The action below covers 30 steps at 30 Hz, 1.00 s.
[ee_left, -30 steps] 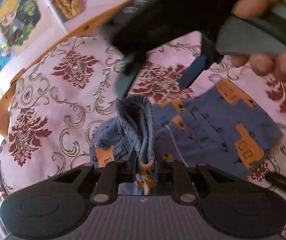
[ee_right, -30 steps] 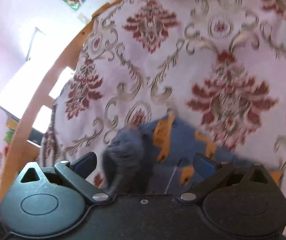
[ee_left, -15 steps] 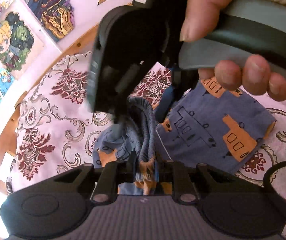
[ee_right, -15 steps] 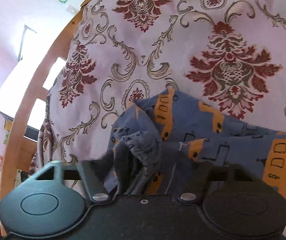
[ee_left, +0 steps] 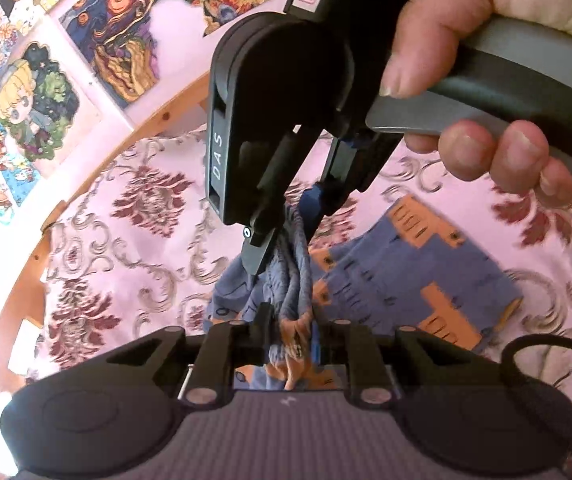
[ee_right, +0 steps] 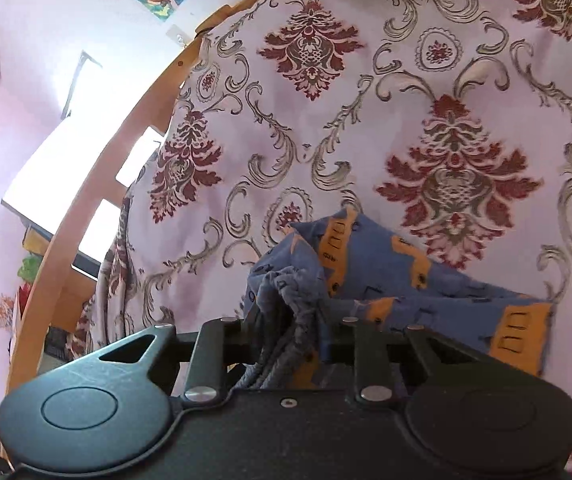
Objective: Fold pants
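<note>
Both tools grip the pants' waistband: left tool clamped, right tool just closing on it (legs trail right across the bed).

The left gripper has its jaws clamped on the bunched waistband of the blue pants. Just ahead of those jaws, the right gripper, held in a hand, has been closing and pinches the same waistband. The pants' leg trails right over the patterned cloth.
</note>
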Tool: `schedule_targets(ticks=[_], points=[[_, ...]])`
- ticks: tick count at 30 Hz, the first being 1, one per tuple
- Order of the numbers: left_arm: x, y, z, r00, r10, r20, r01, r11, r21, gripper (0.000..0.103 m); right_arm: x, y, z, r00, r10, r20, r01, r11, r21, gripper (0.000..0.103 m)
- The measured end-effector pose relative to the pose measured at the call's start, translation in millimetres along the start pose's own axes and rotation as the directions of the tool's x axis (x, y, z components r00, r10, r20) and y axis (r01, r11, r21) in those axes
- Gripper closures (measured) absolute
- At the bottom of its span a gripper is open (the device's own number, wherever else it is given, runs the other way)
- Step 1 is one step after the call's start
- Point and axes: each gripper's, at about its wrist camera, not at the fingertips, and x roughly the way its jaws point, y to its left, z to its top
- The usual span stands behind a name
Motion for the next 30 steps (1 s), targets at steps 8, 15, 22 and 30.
schedule_targets(ticks=[8, 15, 22, 30], points=[[1.9, -44.1, 12.9, 0.998, -0.052, 0.021, 0.051, 0.997, 0.053, 0.082, -25.6, -46.2, -22.9, 0.999, -0.034, 0.024, 0.033, 0.999, 0.026, 0.076], [7.3, -82.9, 22.9, 0.994, -0.105, 0.037, 0.101, 0.990, 0.095, 0.081, -40.9, -88.7, -39.4, 0.997, -0.065, 0.032, 0.063, 0.997, 0.048, 0.076], [19.2, -108.2, 26.1, 0.992, -0.123, 0.032, 0.118, 0.984, 0.133, 0.076, -39.6, -118.0, -50.6, 0.997, -0.073, 0.034, 0.071, 0.995, 0.064, 0.076], [26.2, -119.2, 13.7, 0.989, -0.147, 0.013, 0.142, 0.973, 0.183, 0.046, -36.3, -119.1, -58.6, 0.994, -0.061, 0.090, 0.061, 0.998, 0.012, 0.076]])
